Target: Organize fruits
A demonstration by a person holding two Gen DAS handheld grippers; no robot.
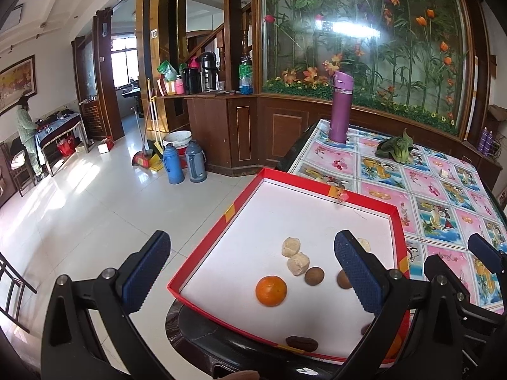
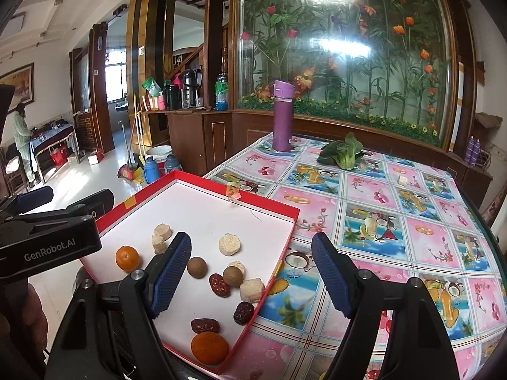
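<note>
I note both grippers, left gripper (image 1: pixel 253 272) and right gripper (image 2: pixel 250 272), wide and empty; purple flask (image 2: pixel 283 117) and greens (image 2: pixel 342 152) stand far ahead on the bench (image 2: pixel 396 221).

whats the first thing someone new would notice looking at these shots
Probably the red tray at the table's near corner, its white floor scattered with fruit: two oranges, brown round fruits, dark red dates and pale chunks. Both grippers, left and right, hang open above it, holding nothing. Behind, a purple bottle stands upright on the bright fruit-print tablecloth, with a leafy green vegetable lying to its right.
</note>
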